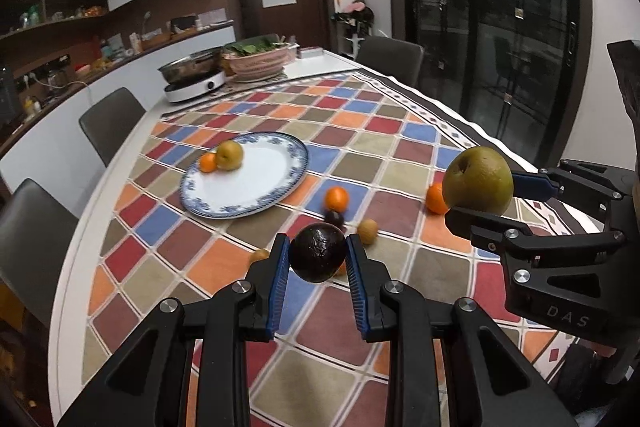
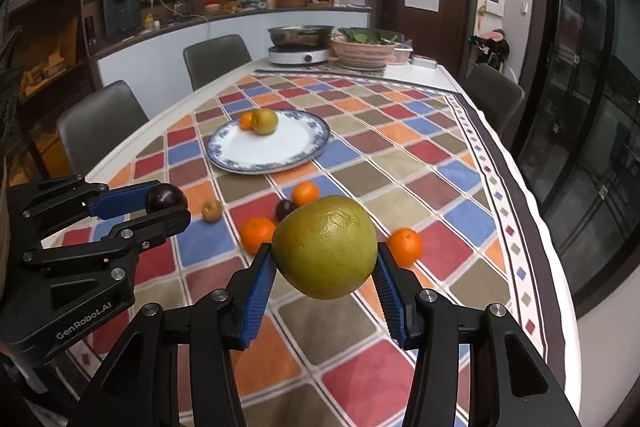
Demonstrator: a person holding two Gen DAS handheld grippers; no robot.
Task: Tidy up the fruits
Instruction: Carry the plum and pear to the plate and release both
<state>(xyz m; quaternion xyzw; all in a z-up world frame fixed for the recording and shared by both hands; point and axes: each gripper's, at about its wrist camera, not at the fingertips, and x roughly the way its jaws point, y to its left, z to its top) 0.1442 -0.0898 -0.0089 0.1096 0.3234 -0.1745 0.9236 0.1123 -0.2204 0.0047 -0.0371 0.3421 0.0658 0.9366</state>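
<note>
While the left gripper (image 1: 318,259) squeezes a dark plum (image 1: 318,253) and the right gripper (image 2: 326,267) squeezes a green pear (image 2: 326,247) above the table (image 2: 448,73), both need carrying to the plate (image 2: 280,151) mid-table.

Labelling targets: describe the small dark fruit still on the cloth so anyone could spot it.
On the checkered tablecloth, look nearer than the blue-rimmed plate to the loose fruit cluster. The dark plum lies just below an orange. It is the only near-black fruit lying on the cloth; its neighbours are orange or tan.
</note>
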